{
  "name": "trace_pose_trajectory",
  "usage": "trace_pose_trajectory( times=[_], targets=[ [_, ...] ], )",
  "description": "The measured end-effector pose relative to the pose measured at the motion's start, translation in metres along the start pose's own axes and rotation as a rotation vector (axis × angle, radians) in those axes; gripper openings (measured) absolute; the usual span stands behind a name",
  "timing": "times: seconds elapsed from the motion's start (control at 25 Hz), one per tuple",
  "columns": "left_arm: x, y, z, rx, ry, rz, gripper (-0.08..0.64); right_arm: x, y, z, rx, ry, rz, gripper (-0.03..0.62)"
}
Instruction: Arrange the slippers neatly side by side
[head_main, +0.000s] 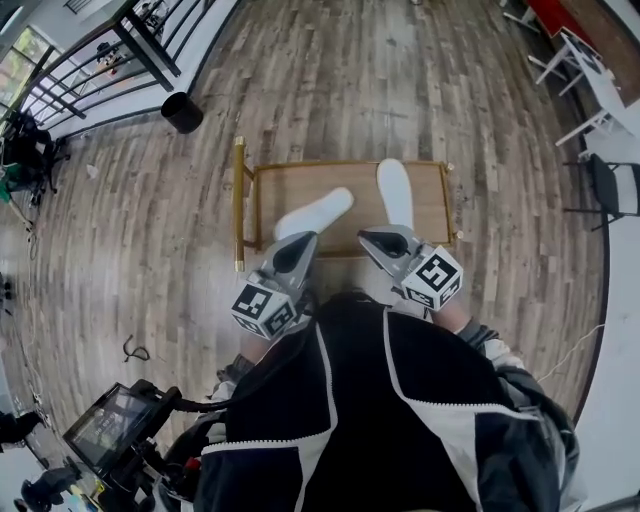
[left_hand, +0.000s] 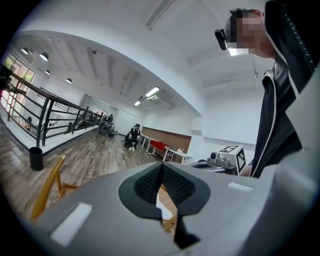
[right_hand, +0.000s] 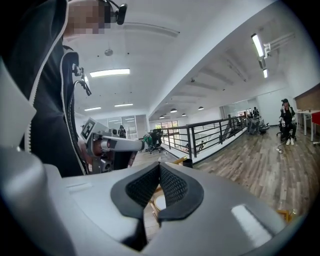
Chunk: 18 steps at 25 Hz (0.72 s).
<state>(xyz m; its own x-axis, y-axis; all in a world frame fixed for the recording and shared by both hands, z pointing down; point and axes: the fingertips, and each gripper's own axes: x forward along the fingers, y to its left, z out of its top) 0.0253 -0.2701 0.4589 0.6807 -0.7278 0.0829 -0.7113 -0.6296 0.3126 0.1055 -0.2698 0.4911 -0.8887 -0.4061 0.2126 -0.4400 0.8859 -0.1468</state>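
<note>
Left gripper (head_main: 303, 240): jaws closed tight, nothing between | right gripper (head_main: 374, 238): jaws pressed together too, empty | left slipper (head_main: 315, 213): white, lying slanted on the wooden table (head_main: 430, 200), far end leaning toward its partner | right slipper (head_main: 395, 192): white, lying straight, not touching the other | grippers hovering at the table's near edge

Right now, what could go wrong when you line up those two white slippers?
1. The slanted slipper lies near the wooden table's front edge; a nudge might slide it off.
2. The left gripper and right gripper are both shut; unopened, they would probably shove, not grab.
</note>
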Motion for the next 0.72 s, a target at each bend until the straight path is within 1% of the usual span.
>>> trace_pose_trajectory(
  times=[0.04, 0.08, 0.16, 0.24, 0.32, 0.36, 0.56, 0.72],
  targets=[
    [-0.002, 0.003, 0.002, 0.002, -0.002, 0.004, 0.017, 0.008, -0.001, -0.005, -0.005, 0.025, 0.006, 0.006],
    [-0.005, 0.006, 0.004, 0.003, -0.002, 0.009, 0.017, 0.018, -0.002, -0.011, -0.01, 0.06, 0.02, 0.027],
    [-0.013, 0.014, 0.009, 0.0, 0.001, 0.023, 0.017, 0.041, 0.001, -0.027, -0.029, 0.151, 0.07, 0.093],
    [-0.021, 0.021, 0.014, -0.008, -0.002, 0.043, 0.017, 0.067, 0.003, -0.043, -0.067, 0.246, 0.127, 0.154],
    [-0.032, 0.027, 0.019, -0.006, -0.007, 0.072, 0.017, 0.096, 0.002, -0.062, -0.114, 0.332, 0.174, 0.175],
    [-0.038, 0.031, 0.02, -0.007, -0.009, 0.089, 0.017, 0.111, -0.001, -0.073, -0.14, 0.374, 0.193, 0.199],
    [-0.07, 0.057, 0.015, -0.012, -0.017, 0.184, 0.017, 0.176, -0.025, -0.14, -0.294, 0.584, 0.237, 0.21],
    [-0.093, 0.075, 0.011, -0.026, -0.021, 0.262, 0.018, 0.202, -0.048, -0.195, -0.482, 0.782, 0.287, 0.225]
  ],
)
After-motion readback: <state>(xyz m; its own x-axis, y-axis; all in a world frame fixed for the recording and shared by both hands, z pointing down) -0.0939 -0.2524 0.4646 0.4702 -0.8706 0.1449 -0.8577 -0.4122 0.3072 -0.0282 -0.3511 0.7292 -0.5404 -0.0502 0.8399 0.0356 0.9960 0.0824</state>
